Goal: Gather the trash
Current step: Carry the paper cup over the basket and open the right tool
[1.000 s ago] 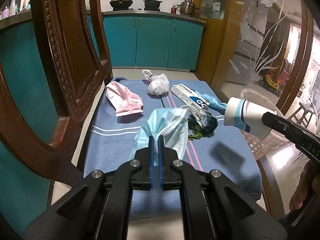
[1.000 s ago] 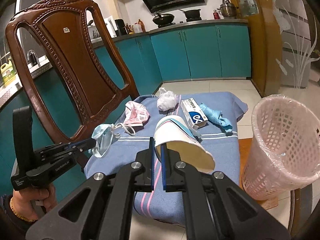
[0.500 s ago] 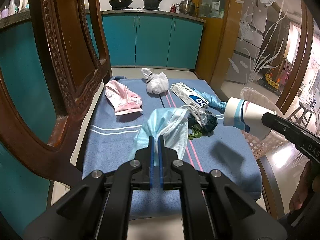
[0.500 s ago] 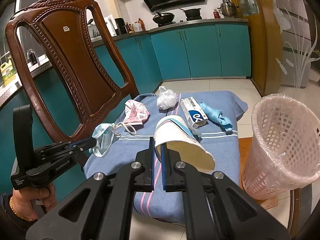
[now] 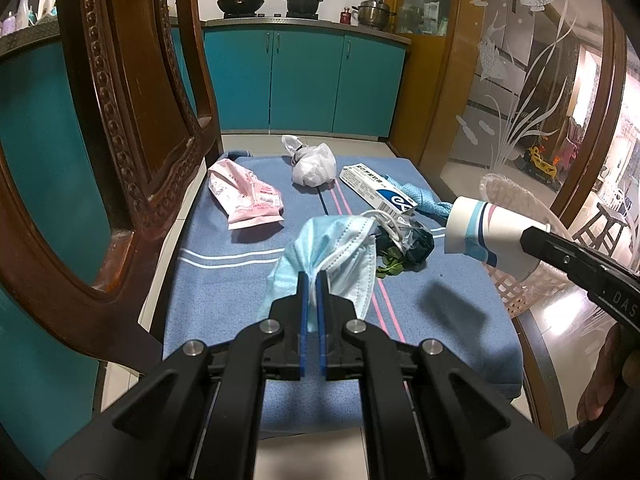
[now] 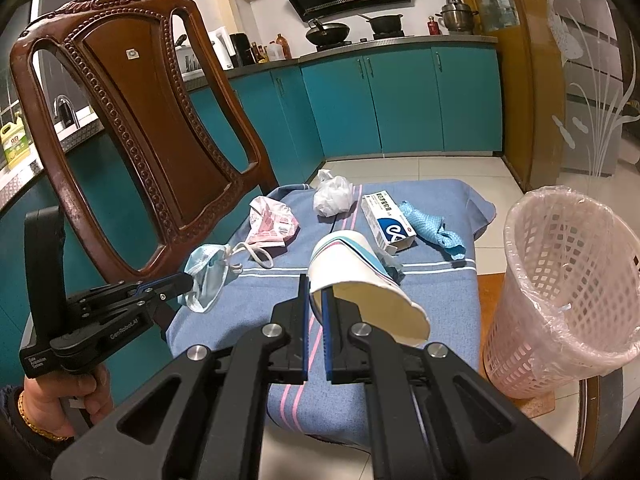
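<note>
Nothing moved: trash-strewn blue cloth point(image 5: 224, 292), teal kitchen cabinets point(image 5: 304, 84) behind.

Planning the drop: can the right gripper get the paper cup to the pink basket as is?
Probably yes. The right gripper is shut on the paper cup; the pink basket stands open-topped beside it, nothing between.

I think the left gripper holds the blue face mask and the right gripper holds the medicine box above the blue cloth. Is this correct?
Not quite. The right gripper holds the paper cup by its rim, not the medicine box, which lies on the blue cloth; the right wrist view shows this. The left gripper does hold the blue face mask.
</note>
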Action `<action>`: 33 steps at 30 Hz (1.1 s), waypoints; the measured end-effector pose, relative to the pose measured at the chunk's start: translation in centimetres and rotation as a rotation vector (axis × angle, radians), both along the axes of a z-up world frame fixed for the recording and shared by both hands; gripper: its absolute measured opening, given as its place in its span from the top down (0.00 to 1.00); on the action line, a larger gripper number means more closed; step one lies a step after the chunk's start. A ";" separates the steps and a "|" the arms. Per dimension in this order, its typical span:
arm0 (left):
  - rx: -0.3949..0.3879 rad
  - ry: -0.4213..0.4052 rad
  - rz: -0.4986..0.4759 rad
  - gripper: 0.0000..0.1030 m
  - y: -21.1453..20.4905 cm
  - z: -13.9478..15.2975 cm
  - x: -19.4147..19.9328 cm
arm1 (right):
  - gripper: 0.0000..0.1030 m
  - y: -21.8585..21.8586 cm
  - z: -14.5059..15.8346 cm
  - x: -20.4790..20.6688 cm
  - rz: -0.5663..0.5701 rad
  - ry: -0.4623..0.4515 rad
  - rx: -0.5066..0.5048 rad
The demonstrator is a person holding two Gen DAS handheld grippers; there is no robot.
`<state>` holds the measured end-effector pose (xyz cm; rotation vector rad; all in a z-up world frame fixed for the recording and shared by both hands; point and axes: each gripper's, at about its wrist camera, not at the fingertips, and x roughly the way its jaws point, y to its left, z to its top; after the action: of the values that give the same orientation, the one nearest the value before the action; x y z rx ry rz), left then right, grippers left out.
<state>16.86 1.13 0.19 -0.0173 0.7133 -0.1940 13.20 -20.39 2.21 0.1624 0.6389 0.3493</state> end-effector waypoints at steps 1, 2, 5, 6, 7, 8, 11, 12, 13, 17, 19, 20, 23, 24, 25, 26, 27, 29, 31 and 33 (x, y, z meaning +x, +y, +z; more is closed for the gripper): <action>0.001 0.000 0.000 0.95 0.0 0.0 0.0 | 0.94 0.0 0.0 0.0 0.000 0.000 0.000; 0.001 0.001 0.000 0.95 0.0 0.0 0.0 | 0.94 0.1 0.0 0.0 -0.001 0.000 0.000; 0.003 0.004 -0.001 0.95 -0.1 -0.1 0.0 | 0.94 0.0 0.0 0.0 0.000 0.001 0.000; 0.003 0.005 -0.001 0.95 -0.1 -0.1 0.0 | 0.94 0.0 0.0 0.0 0.000 0.002 0.000; 0.003 0.006 -0.002 0.95 -0.1 -0.1 0.0 | 0.94 0.0 0.0 0.0 -0.002 0.001 -0.001; 0.004 0.007 -0.001 0.95 -0.1 -0.1 0.0 | 0.94 0.0 0.1 0.0 -0.003 0.000 -0.001; 0.003 0.007 -0.001 0.95 -0.1 -0.1 0.0 | 0.94 -0.8 0.6 -0.1 -0.034 -0.028 0.007; 0.003 0.007 -0.001 0.95 -0.1 -0.2 0.0 | 0.94 -1.4 0.9 -0.1 -0.053 -0.044 0.013; 0.003 0.008 -0.002 0.95 -0.1 -0.1 0.0 | 0.94 -2.5 1.5 -0.3 -0.094 -0.079 0.027; -0.001 0.009 -0.001 0.95 0.1 -0.1 0.0 | 0.94 -7.9 2.9 -0.4 -0.274 -0.179 0.071; -0.004 0.010 0.000 0.95 0.2 -0.2 0.0 | 0.94 -10.9 2.5 0.7 -0.344 -0.159 0.103; -0.003 0.011 0.000 0.95 0.1 -0.3 0.1 | 0.94 -12.9 1.9 1.6 -0.377 -0.135 0.136; 0.000 0.017 -0.005 0.95 -0.1 -0.5 0.2 | 0.61 -16.9 -1.0 4.6 -0.420 -0.013 0.217; 0.002 0.019 -0.008 0.95 -0.2 -0.6 0.2 | 0.42 -17.6 -1.7 4.9 -0.450 0.030 0.229; 0.002 0.020 -0.011 0.95 -0.3 -0.7 0.2 | 0.41 -18.6 -2.2 4.7 -0.500 0.057 0.268; 0.001 0.019 -0.015 0.95 -0.4 -0.8 0.2 | 0.39 -18.9 -2.0 4.3 -0.508 0.058 0.297; 0.002 0.018 -0.018 0.95 -0.4 -0.8 0.1 | 0.33 -19.2 -1.4 3.5 -0.502 0.037 0.334; 0.006 0.018 -0.024 0.95 -0.6 -0.9 0.1 | 0.21 -19.5 0.1 1.6 -0.515 -0.033 0.377; 0.010 0.022 -0.035 0.95 -0.9 -1.1 0.0 | 0.12 -19.7 1.4 -0.5 -0.546 -0.114 0.404; 0.021 0.032 -0.056 0.95 -1.6 -1.6 -0.1 | 0.09 -19.9 2.6 -2.1 -0.583 -0.201 0.404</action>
<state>16.74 -0.49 -1.38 0.0191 0.7485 -0.2402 11.10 -40.28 4.85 0.6757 0.2930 -0.0752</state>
